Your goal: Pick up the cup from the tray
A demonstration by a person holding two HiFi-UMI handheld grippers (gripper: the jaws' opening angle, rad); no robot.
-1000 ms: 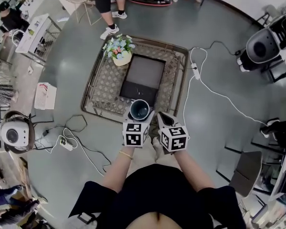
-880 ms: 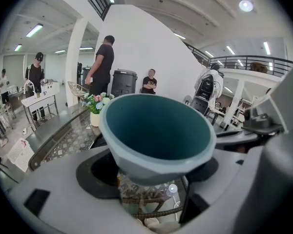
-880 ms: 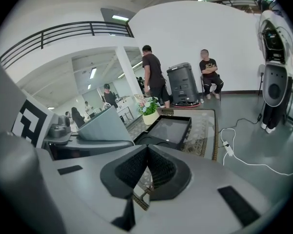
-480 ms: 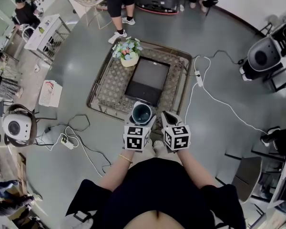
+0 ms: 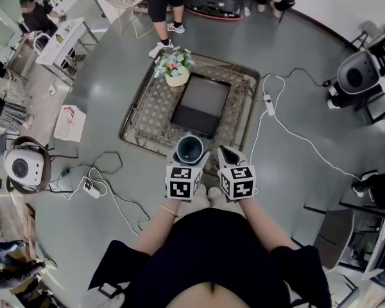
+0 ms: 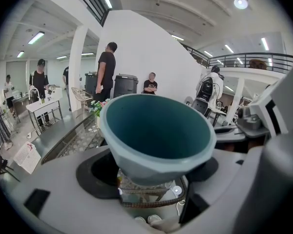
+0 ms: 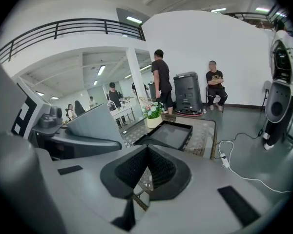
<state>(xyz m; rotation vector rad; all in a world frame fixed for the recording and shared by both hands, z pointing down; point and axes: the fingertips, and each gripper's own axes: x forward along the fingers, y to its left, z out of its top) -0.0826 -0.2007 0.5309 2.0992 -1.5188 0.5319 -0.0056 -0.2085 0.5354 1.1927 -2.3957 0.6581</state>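
Note:
A teal-blue cup [image 5: 189, 149] is held upright in my left gripper [image 5: 187, 159], above the near edge of the low table. In the left gripper view the cup [image 6: 156, 135] fills the middle, clamped between the jaws of the left gripper [image 6: 154, 177]. The dark rectangular tray [image 5: 201, 104] lies in the middle of the table with nothing on it; it also shows in the right gripper view as the tray [image 7: 167, 133]. My right gripper [image 5: 228, 154] hovers beside the left one, and in its own view the right gripper [image 7: 147, 172] has its pads pressed together with nothing between them.
A flower pot [image 5: 176, 66] stands at the table's far left corner. The glass table [image 5: 151, 117] has a patterned top. White cables and a power strip [image 5: 268, 104] lie on the floor to the right. People stand beyond the table. A robot base [image 5: 355, 79] sits at right.
Both grippers, with the cup in the left one, stay close to my body; the view has shifted slightly, so the table sits a bit farther up the frame.

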